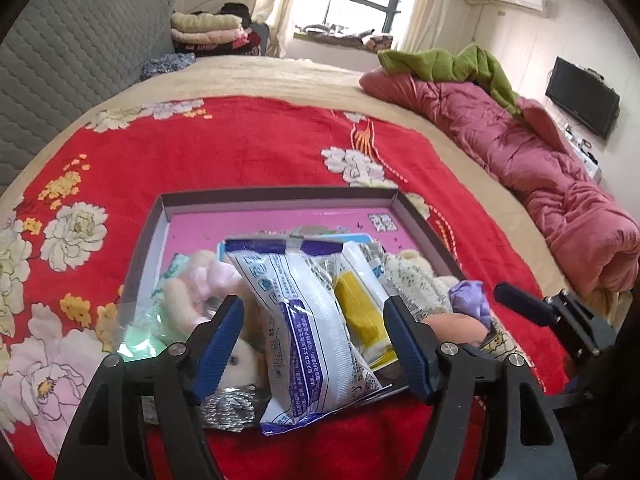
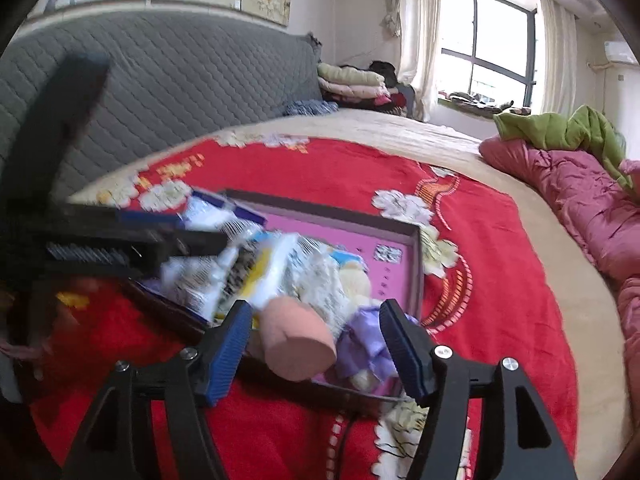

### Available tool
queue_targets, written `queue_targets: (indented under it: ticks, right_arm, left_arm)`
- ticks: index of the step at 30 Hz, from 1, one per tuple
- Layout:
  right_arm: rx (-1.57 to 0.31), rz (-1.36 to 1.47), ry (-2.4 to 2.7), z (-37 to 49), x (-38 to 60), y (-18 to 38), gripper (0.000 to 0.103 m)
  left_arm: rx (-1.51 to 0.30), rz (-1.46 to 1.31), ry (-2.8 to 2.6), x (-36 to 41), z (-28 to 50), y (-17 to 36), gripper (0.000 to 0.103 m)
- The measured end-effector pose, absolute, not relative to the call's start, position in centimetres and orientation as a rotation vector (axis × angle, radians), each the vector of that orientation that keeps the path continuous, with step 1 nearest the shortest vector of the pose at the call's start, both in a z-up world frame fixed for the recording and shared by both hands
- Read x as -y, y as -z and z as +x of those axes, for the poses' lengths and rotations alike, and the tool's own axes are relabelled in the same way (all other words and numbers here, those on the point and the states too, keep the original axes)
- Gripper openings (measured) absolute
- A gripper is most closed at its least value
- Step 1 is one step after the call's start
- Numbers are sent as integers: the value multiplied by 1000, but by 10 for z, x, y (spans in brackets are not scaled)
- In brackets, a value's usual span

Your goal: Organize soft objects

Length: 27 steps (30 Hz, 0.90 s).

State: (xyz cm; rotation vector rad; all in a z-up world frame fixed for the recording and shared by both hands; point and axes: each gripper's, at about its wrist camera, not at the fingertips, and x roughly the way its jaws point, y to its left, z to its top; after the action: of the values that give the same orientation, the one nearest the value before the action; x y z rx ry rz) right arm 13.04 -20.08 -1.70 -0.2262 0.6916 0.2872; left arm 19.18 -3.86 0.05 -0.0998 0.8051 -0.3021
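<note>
A: Starting at the left, then. What of the box (image 1: pixel 280 196) on the red blanket (image 1: pixel 240 140)?

B: Shallow, pink-floored, already crowded. Pale plush toys (image 1: pixel 188 300) heaped in its left corner, partly under clear wrap.

A: And the left gripper (image 1: pixel 313 308)?

B: Hovering over the near rim, fingers (image 1: pixel 220 340) spread wide. Straddling the white-and-blue packet (image 1: pixel 304 320) without pressing on it. No pinch there.

A: Packet fully inside?

B: Not quite. Top propped on the pile, bottom end spilling over the near rim onto the blanket. Just beside it on the right, a yellow packet (image 1: pixel 356 312), also leaning on the heap.

A: Further right?

B: A peach foam roll (image 2: pixel 298 344) and a crumpled purple piece (image 2: pixel 368 336), both at the box's near right corner. Right gripper (image 2: pixel 316 310) around them, fingers likewise spread, gripping nothing.

A: So which step?

B: Probably the letting-go stage: soft things gathered in the box, both sets of fingers loose around them.

A: Next move?

B: Most likely lifting both grippers straight clear, taking care not to snag the packet's crinkly edge or nudge the roll off the rim. After that, perhaps tucking the overhanging packet end inside. Beyond the box, nothing loose in plain sight on the blanket; anything further off too blurred to judge.
</note>
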Motion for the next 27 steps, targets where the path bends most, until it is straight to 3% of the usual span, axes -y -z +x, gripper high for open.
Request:
queue_targets:
  ticks: [14, 27]
  right_arm:
    - [-761, -251, -180, 137, 213, 34, 68]
    - [-662, -89, -221, 94, 212, -14, 69]
  left_arm:
    - [-751, -132, 281, 19, 153, -21, 75]
    - [-764, -103, 184, 10, 114, -26, 78]
